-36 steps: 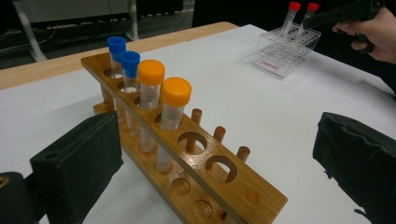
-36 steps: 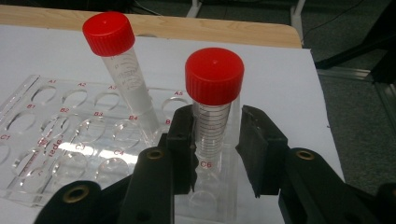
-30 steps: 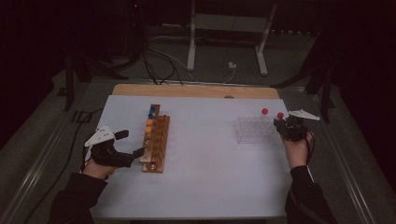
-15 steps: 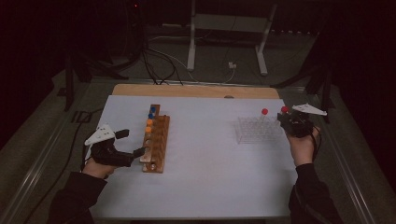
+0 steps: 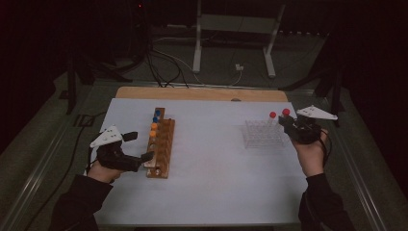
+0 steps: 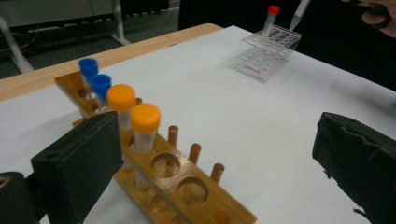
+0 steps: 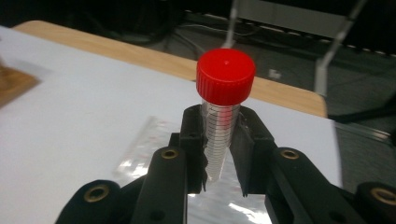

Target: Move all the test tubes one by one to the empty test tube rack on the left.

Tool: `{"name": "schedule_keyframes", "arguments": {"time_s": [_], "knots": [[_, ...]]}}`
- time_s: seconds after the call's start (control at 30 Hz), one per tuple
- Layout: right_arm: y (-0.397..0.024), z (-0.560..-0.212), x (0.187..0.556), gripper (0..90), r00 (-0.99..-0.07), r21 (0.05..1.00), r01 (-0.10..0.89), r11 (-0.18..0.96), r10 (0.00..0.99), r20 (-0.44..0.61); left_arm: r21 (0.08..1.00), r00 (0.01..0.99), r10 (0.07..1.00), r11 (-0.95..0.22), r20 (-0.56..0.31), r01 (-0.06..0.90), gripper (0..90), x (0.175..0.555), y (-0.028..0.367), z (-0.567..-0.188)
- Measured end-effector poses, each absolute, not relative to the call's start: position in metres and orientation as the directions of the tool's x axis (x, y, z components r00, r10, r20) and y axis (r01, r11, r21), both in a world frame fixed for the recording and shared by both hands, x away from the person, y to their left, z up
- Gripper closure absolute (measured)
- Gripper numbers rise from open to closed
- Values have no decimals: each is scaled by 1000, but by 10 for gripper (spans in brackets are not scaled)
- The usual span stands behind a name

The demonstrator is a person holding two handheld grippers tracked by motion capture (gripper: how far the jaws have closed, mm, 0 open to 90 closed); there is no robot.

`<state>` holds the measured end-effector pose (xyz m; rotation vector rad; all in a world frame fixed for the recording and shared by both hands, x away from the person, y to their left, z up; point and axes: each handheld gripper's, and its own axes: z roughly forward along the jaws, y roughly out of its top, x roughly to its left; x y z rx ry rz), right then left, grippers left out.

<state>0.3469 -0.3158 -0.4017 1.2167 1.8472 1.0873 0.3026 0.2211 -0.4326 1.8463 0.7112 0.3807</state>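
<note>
While the white table top [image 5: 216, 192] carries two racks well apart, the work looks barely begun: the long wooden rack [image 5: 161, 149] at the left holds two blue-capped tubes [image 6: 95, 84] and two orange-capped tubes [image 6: 135, 119] at one end, its other holes empty, and the clear plastic grid rack [image 5: 262, 134] at the right has one red-capped tube [image 5: 272, 116] standing in it. The left gripper [image 5: 139, 159] rests beside the wooden rack's near end with its jaws spread wide and nothing between them. The right gripper [image 7: 219, 154] is pinched on a second clear, graduated tube with a red screw cap [image 7: 225, 88], held upright in the air just beside the plastic rack's right edge. By my judgement this tube is on its way between racks, and most of the moving is left.
</note>
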Motion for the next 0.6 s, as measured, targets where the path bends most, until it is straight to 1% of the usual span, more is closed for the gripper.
{"name": "schedule_keyframes", "arguments": {"time_s": [0.3,0.6], "knots": [[-283,-400,330,751,-456,891,355,282,884,-98,916,791,610,-287,-51,280,24,303,206,-426],[-250,-403,316,752,-555,883,322,342,823,-117,916,823,565,-294,-64,273,24,304,190,-421]]}}
